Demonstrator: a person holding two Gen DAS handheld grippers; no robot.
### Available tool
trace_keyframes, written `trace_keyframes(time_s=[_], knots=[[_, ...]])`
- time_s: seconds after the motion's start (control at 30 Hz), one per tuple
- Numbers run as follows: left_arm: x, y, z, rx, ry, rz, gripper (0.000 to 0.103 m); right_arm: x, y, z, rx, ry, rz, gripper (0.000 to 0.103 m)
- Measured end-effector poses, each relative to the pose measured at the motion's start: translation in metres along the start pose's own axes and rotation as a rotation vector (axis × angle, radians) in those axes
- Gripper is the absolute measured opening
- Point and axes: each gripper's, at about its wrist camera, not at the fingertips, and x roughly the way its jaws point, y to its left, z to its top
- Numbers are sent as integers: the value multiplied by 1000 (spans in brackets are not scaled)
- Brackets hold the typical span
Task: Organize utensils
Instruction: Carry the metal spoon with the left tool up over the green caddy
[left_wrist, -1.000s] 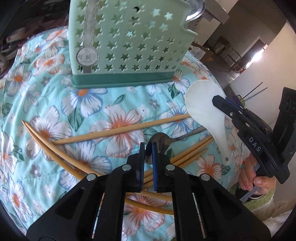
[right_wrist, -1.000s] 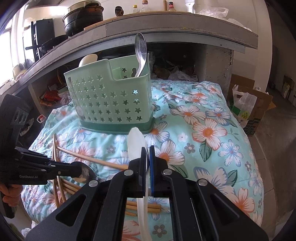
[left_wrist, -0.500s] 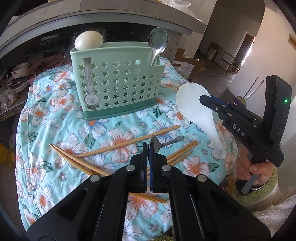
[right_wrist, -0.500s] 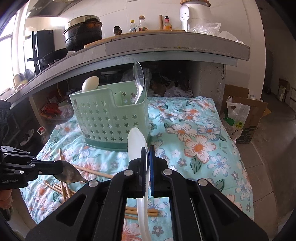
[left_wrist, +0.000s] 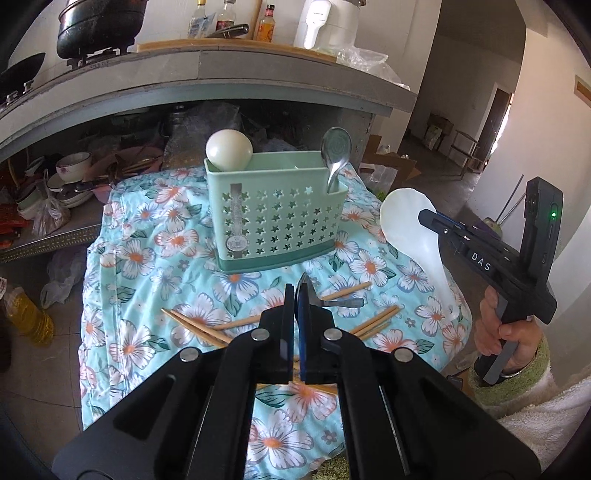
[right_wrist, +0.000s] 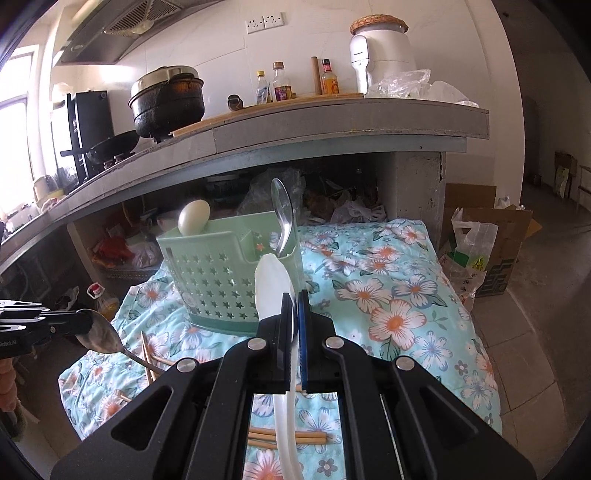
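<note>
A green star-holed utensil caddy (left_wrist: 275, 221) (right_wrist: 221, 280) stands on the floral cloth; it holds a white spoon (left_wrist: 229, 150) and a metal spoon (left_wrist: 335, 155). My left gripper (left_wrist: 294, 295) is shut on a metal spoon (left_wrist: 332, 302) (right_wrist: 103, 336), held above the cloth in front of the caddy. My right gripper (right_wrist: 293, 306) (left_wrist: 430, 218) is shut on a white plastic spoon (right_wrist: 271, 284) (left_wrist: 413, 229), held in the air to the right of the caddy. Several wooden chopsticks (left_wrist: 207, 326) lie on the cloth.
The cloth-covered table (left_wrist: 147, 266) stands before a concrete counter (right_wrist: 332, 129) with a black pot, bottles and a white appliance. Dishes and bags fill the space under the counter (left_wrist: 66, 184). Cardboard boxes (right_wrist: 495, 240) stand on the floor at the right.
Both grippers have risen and drawn back from the table, lifting the metal spoon and the white spoon off the cloth. The caddy now looks farther away.
</note>
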Motion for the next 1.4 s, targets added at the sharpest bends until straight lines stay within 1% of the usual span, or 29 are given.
trace_keyframes(time_s=[0.17,0.4,0.57,0.63,0.77,0.9,1.0,1.1,1.17,1.27,1.4], knots=[[-22,20,13,-41,-70,28,1,-3,2,4,7,-13,5,4],[-48,41,29,-92,-190,35,1,-1,1,5,12,-9,1,4],[-58,54,55,-139,-293,66,1,4,0,2,19,7,9,3],[-60,57,67,-136,-329,95,1,5,1,1,16,14,11,4],[-56,54,91,-60,-375,173,1,6,3,0,14,18,11,4],[-31,48,109,42,-353,261,1,8,2,0,17,24,10,4],[-10,45,119,108,-304,320,1,9,2,-1,17,30,8,4],[8,43,125,165,-253,357,1,9,0,-1,19,32,5,4],[21,43,128,183,-216,358,1,10,-1,-1,24,35,7,4],[37,45,131,181,-166,343,1,13,-1,-2,29,43,10,4],[51,48,130,152,-131,284,3,14,0,-4,27,49,12,4]])
